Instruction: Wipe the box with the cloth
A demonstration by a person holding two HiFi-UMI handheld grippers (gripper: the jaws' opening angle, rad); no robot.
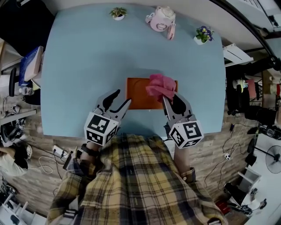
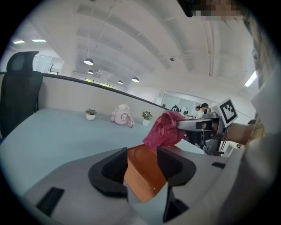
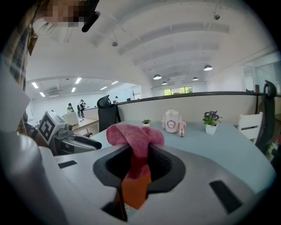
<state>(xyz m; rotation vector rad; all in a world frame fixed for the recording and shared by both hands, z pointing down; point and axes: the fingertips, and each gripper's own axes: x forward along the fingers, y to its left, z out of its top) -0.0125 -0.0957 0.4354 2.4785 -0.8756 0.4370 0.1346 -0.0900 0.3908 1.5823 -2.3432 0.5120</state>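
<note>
The box (image 1: 141, 93) is lying flat on the light blue bench (image 1: 88, 66), close to the edge nearest the person and about in the middle of its width. It is an orange, low, rectangular box, and its top face is showing a shallow recess with rounded corners, which is best seen in the left gripper view. The cloth (image 1: 160, 85) is pink, soft and bunched into folds, and it is resting on the right part of the box top and hanging a little over the far right corner. The right tool (image 1: 169, 95) is closed on the cloth: in the right gripper view a strip of the pink fabric is being pinched between the two dark jaws, and the orange box is showing just below them. The left tool (image 1: 123, 97) is standing with its jaws apart at the near left corner of the box. In the left gripper view this corner is showing in the gap between the jaws, but whether the pads are touching the box I cannot tell. Along the far edge of the bench, well apart from the box, a small green plant (image 1: 118, 13), a pink rounded object (image 1: 161, 19) and a pot with purple flowers (image 1: 203, 34) are standing in a row.
</note>
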